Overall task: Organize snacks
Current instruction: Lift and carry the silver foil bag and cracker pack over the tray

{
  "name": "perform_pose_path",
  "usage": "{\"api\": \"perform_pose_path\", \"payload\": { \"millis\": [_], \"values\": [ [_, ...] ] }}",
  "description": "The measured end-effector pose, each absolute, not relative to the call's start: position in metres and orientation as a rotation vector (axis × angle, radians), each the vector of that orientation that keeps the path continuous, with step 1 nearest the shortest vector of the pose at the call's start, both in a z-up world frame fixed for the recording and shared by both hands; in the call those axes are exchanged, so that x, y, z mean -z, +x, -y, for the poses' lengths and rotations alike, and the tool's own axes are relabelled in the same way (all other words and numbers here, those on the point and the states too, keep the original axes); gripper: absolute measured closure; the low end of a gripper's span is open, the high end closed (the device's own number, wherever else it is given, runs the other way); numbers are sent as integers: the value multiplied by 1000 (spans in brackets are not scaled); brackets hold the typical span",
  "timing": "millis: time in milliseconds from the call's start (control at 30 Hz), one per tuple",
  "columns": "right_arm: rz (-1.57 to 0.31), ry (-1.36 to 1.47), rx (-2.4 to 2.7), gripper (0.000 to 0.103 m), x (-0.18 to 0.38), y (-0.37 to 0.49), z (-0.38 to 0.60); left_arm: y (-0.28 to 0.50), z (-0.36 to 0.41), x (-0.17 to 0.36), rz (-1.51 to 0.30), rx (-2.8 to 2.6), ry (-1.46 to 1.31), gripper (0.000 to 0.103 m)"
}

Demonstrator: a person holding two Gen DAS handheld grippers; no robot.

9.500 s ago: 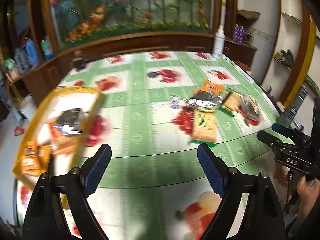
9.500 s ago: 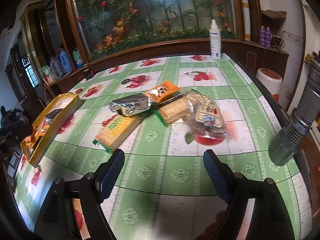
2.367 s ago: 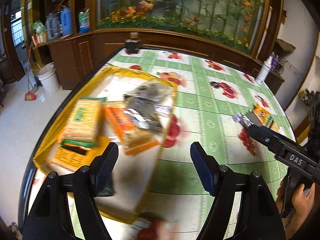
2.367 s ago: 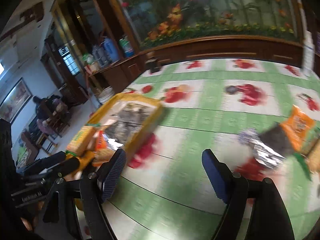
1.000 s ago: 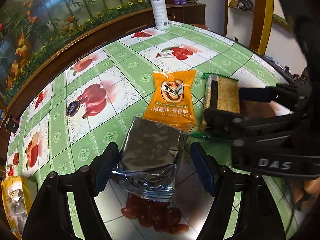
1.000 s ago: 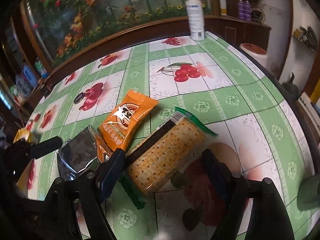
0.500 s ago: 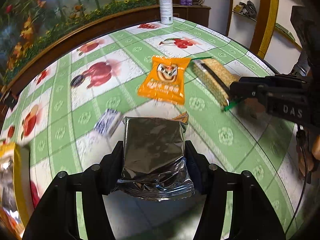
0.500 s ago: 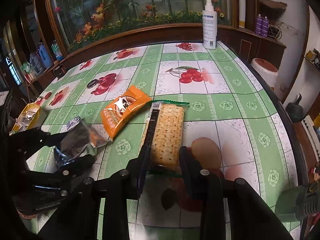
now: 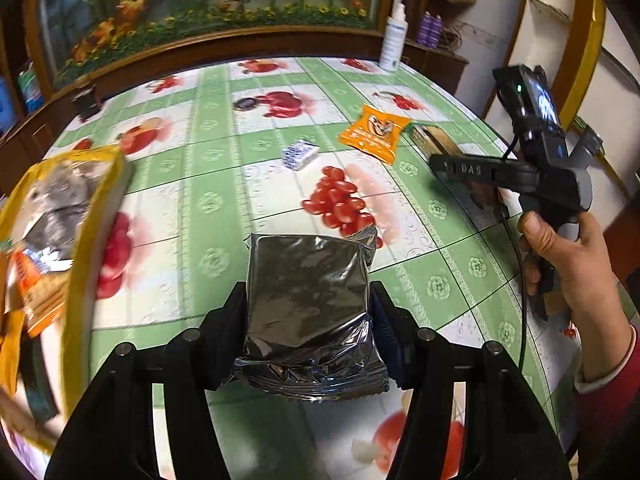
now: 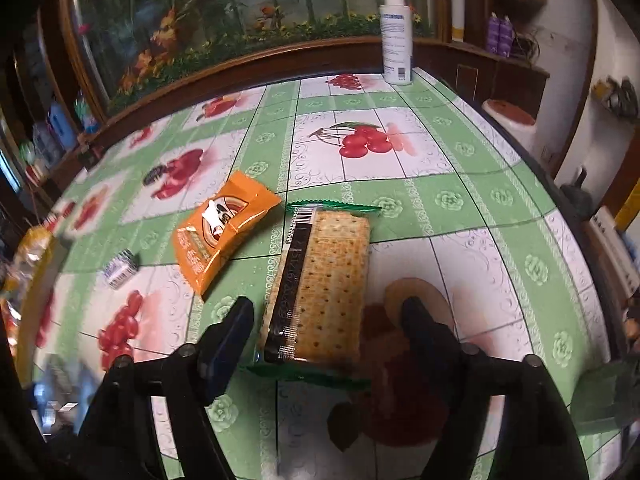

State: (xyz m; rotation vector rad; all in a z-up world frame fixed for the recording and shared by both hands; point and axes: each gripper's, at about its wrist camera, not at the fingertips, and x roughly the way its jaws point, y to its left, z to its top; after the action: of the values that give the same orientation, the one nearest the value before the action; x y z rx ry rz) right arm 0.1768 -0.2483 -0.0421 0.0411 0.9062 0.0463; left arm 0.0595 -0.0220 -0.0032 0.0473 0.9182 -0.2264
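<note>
The left tongs (image 9: 308, 312) pinch the silver bag (image 9: 310, 300) to carry it to the yellow tray (image 9: 100, 216), while the right tongs (image 10: 328, 320), just opened, sit spread around the cracker pack (image 10: 320, 284).

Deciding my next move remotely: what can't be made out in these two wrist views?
- Yellow tray, left wrist view: contents smeared by motion blur, cut off by the left edge.
- Silver packet, left wrist view: no label visible; left gripper fingers cover its sides.
- Small blue-white packet, right wrist view: print too small.
- Cracker pack, between the right gripper's fingers: contact unclear.
</note>
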Motion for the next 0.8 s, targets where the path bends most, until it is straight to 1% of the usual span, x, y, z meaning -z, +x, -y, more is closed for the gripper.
{"api": "perform_pose_path", "payload": {
  "millis": [33, 267, 533, 800],
  "values": [
    [-907, 23, -44, 54, 42, 175, 246, 55, 16, 0, -909, 211, 32, 46],
    [-888, 48, -169, 55, 31, 129, 228, 25, -25, -12, -860, 81, -42, 46],
    [-835, 222, -463, 55, 8, 68, 185, -5, -61, -18, -820, -60, -65, 46],
    [-820, 168, -598, 55, -10, 37, 127, -20, -88, -17, -816, -130, -94, 45]
  ]
}}
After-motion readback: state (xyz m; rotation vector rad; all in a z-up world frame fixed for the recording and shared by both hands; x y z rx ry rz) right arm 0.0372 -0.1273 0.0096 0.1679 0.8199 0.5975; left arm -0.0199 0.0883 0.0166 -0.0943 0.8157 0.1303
